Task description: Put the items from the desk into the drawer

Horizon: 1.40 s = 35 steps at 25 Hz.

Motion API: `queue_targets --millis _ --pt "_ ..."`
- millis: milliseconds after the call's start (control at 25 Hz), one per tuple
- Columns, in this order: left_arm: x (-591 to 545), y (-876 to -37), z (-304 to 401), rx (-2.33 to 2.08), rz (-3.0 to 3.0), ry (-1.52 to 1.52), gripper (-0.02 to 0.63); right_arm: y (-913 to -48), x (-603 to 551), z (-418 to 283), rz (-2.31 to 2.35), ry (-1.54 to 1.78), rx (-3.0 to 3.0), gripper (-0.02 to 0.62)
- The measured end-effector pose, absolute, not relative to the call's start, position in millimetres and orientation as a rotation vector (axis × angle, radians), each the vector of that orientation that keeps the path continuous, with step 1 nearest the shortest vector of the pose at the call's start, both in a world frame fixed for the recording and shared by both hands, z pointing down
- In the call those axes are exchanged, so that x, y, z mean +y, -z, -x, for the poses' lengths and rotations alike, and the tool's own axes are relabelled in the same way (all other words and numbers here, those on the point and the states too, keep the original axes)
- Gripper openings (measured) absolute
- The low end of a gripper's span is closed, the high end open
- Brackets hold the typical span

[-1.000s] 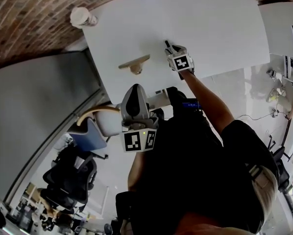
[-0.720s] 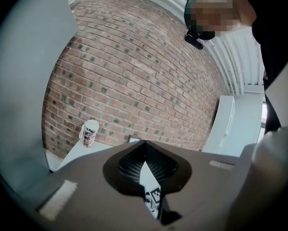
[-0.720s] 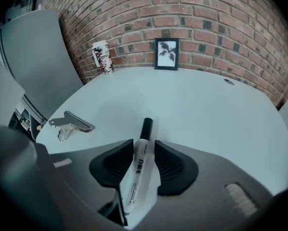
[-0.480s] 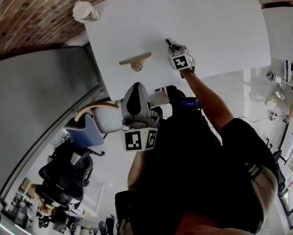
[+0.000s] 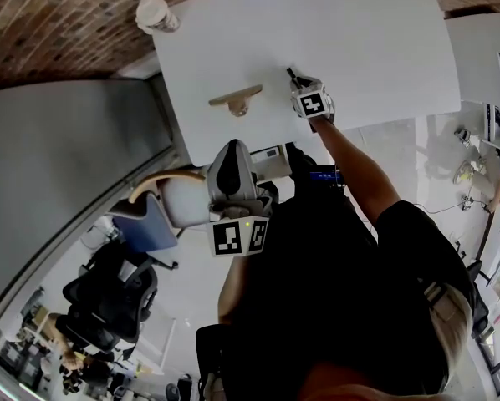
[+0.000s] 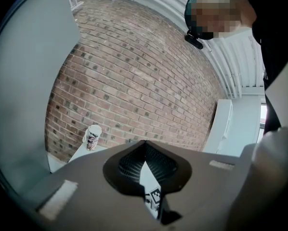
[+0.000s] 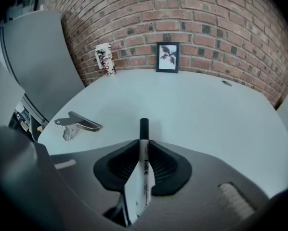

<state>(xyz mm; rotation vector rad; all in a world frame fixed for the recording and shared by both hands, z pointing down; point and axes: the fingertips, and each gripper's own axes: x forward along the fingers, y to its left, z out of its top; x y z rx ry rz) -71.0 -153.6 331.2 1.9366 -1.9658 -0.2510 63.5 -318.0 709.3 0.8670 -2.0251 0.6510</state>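
My right gripper (image 5: 298,82) is over the middle of the white desk (image 5: 375,48), shut on a black-capped white marker (image 7: 143,148) whose cap sticks out past the jaws and points toward the far wall. A metal binder clip (image 5: 236,100) lies on the desk to that gripper's left, also seen as the clip (image 7: 76,125) in the right gripper view. My left gripper (image 5: 231,149) hangs by the desk's near edge, jaws closed together with nothing between them; its tips (image 6: 145,147) meet in the left gripper view. I cannot make out a drawer.
A patterned paper cup (image 5: 155,13) stands at the desk's far left corner, and a small framed picture (image 7: 167,57) leans on the brick wall (image 7: 221,23). A grey partition (image 5: 66,165) runs along the left. Office chairs (image 5: 116,299) stand on the floor below.
The head view has drifted a little, so the desk sits slightly further right. Both grippers keep their places, and the marker stays held.
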Motion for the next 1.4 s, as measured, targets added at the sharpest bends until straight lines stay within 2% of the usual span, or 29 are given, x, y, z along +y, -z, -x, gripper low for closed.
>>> queue_targets --millis 840,1400 --pt "-61.4 -306.6 102.2 -1.945 -2.05 0.338 0.003 -587.4 -235.0 -33.3 -0.976 -0.483 -2.25 0.067" --pt "8.9 -310.3 124.7 -1.85 -2.15 0.369 0.002 -524.0 -131.1 -36.4 -1.128 -0.412 -2.331 0.067"
